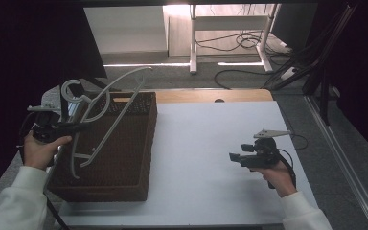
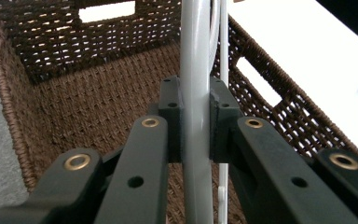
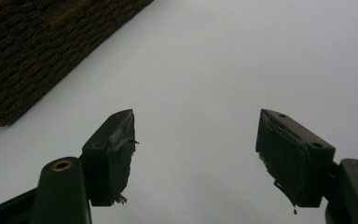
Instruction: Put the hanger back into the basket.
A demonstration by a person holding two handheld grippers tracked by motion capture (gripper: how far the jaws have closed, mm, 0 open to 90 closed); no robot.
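Observation:
A pale grey plastic clothes hanger point(image 1: 103, 110) hangs tilted over a dark brown woven basket point(image 1: 124, 163) at the table's left. My left gripper point(image 1: 79, 127) is shut on the hanger's arm; in the left gripper view the grey bar point(image 2: 196, 93) runs upright between the two black pads point(image 2: 172, 112), with the basket's inside point(image 2: 88, 102) behind it. My right gripper point(image 1: 234, 157) is held low over the white table top at the right, open, with nothing between its fingertips point(image 3: 114, 144).
The white table top point(image 1: 211, 143) spreads out right of the basket. A corner of the basket point(image 3: 37, 51) shows at the upper left of the right gripper view. Beyond the table are a desk frame point(image 1: 230, 33) and floor cables point(image 1: 249, 43).

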